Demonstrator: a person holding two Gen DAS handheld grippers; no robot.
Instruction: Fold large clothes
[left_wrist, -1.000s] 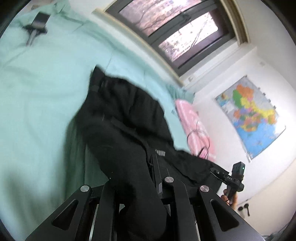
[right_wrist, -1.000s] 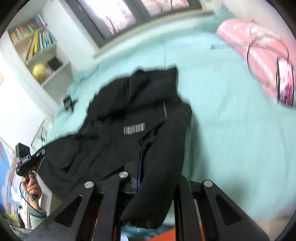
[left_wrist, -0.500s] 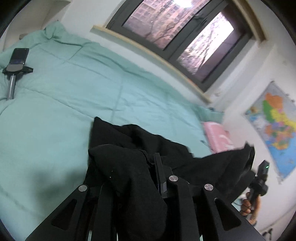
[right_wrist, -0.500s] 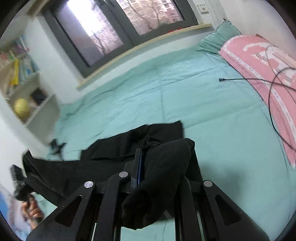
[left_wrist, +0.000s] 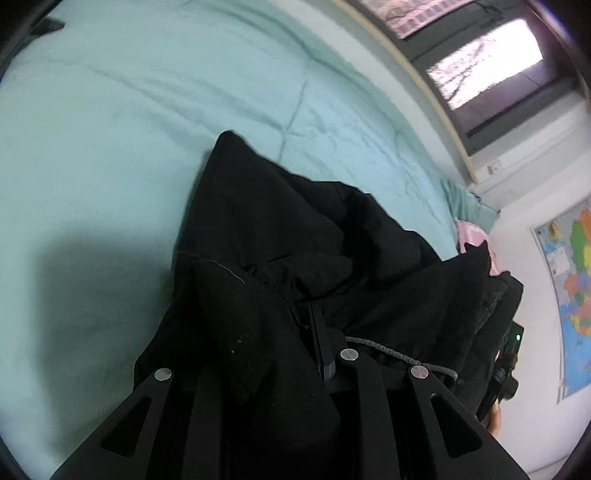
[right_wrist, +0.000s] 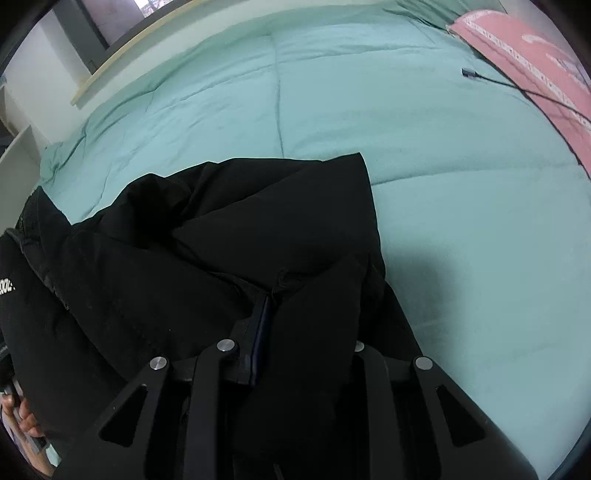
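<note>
— Both grippers first: our left gripper (left_wrist: 280, 332) has black cloth bunched between its fingers, and our right gripper (right_wrist: 314, 314) likewise. Each pair of jaws is opening, the right more quickly, yet fabric lies draped over and between the fingers, so we read each as grasping the black jacket (right_wrist: 229, 258) for now, on the point of letting go.

— And where does the garment lie?

— Spread ahead of and below both grippers, on the near part of the teal quilt (right_wrist: 406, 129). From the right wrist we see its far edge run crosswise, ending in a squared corner beyond that gripper's fingers; a strip with white lettering shows at the left margin. From the left wrist the cloth rises to a point ahead and stretches away rightward toward the other gripper.

— So the long axis?

— We judge it runs across, from one gripper to the other, each holding an end. Neither hand is nearer; both are in the cloth.

— Room to work?

— Plenty beyond the jacket: bare quilt reaches to the window ledge (right_wrist: 122, 62). To the right lie a pink pillow (right_wrist: 535, 55) and a black cable (right_wrist: 517, 85), well apart from the garment. A person's hand (right_wrist: 26, 424) shows at the lower left of the right-wrist view, gripping the other handle.
</note>
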